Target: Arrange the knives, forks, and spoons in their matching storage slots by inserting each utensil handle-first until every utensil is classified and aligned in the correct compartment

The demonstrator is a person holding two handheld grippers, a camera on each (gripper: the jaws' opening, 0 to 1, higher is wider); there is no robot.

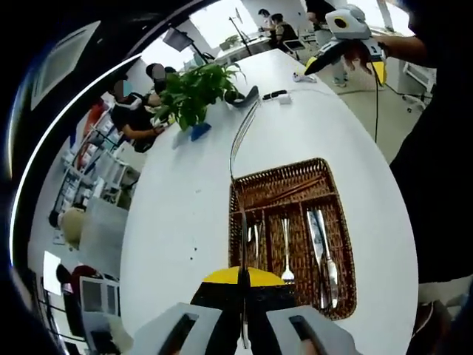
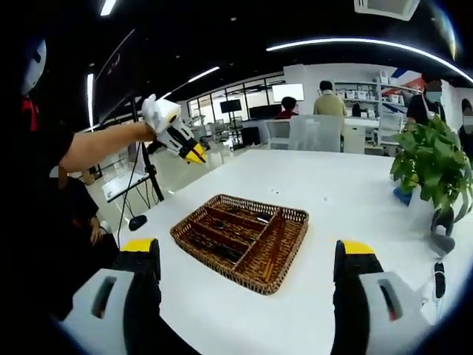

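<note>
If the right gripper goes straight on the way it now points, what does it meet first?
Most likely the wicker tray, dead ahead between the open right gripper's jaws on the white table; depth is uncertain.

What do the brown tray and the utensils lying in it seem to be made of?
The tray looks like woven wicker or rattan: its brown rim and dividers show a braided texture with a dull finish. The fork and the knives look like polished metal, probably stainless steel: they are silver and reflect the light. The thin utensil held between the left gripper jaws also looks metallic.
</note>
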